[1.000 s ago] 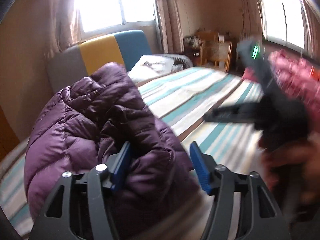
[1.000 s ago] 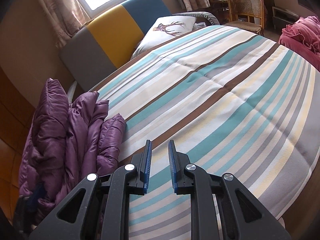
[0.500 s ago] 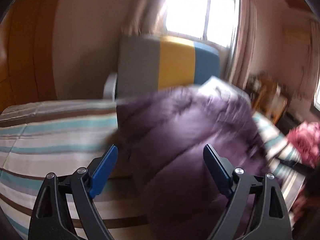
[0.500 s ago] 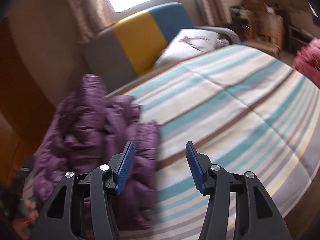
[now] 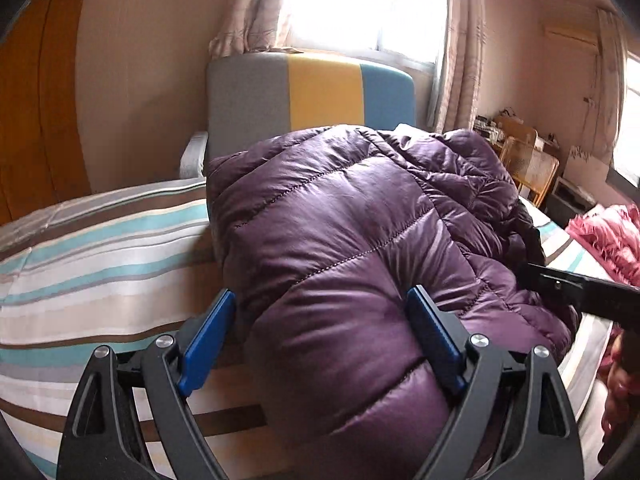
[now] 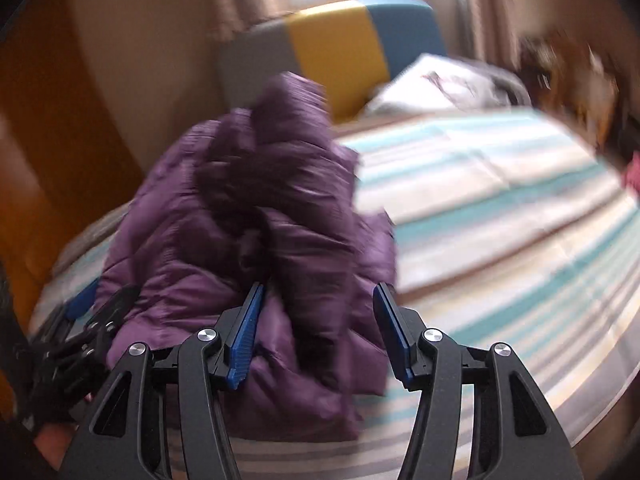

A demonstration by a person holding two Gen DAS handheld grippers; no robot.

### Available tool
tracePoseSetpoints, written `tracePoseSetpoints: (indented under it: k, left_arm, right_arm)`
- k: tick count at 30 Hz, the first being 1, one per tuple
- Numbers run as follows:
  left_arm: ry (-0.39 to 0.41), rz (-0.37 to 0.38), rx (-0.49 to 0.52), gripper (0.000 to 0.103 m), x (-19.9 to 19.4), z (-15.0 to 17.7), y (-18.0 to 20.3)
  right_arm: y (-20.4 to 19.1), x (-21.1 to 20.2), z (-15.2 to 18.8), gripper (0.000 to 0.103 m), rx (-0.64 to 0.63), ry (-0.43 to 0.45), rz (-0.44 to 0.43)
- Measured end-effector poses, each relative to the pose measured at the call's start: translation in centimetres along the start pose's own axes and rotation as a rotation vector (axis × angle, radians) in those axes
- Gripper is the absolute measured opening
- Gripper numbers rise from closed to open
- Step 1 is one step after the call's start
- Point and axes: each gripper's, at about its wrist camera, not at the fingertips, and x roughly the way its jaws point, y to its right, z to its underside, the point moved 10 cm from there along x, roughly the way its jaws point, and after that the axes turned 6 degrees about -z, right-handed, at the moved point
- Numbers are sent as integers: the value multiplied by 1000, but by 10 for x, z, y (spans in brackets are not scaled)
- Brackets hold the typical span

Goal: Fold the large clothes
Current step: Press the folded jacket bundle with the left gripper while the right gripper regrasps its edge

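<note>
Purple quilted down jacket (image 5: 360, 240), glossy and bunched in a heap, lies on the striped bedspread (image 5: 100, 248); no writing is legible. The left gripper (image 5: 320, 340) gapes wide around its bulk; the right gripper (image 6: 316, 332), jaws just opened, straddles a fold. Behind stands a grey-yellow-blue headboard (image 5: 312, 92).

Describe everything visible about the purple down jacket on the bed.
The purple down jacket is a puffy quilted garment of shiny, slightly wrinkled fabric, stitched in diagonal channels. It lies bunched in a tall heap on the striped bedsheet, not yet folded flat, with darker folds near the top. Its near end bulges between the blue pads of the left tool, whose jaws stand wide; whether they press it is unclear. The right tool also straddles an edge of the jacket, blurred in that view.
</note>
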Motion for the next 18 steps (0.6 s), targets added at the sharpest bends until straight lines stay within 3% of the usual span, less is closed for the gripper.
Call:
tracePoseSetpoints:
  k: [4,7,9,13,14,18]
  left_arm:
    - [-11,19,13,87,0,4,5]
    - [-9,26,-1,87,-3,7,4]
    - [-4,27,0,87,-6,7,2]
    - [3,34,-1,87,-11,8,2]
    - [5,34,-4,87,-12,8,3]
    - [13,25,10,87,-13,12,8]
  right_arm:
    - [27,16,30,55,153,-57,-41]
    - [28,12,33,55,176,-47,-64]
    - [28,-2,22,55,180,-9,-79]
    - [12,-46,-25,55,119,186,-84]
    - [3,-49,-34,55,96,205,-86]
    - [-32,-29,-70,38,-24,197,-87]
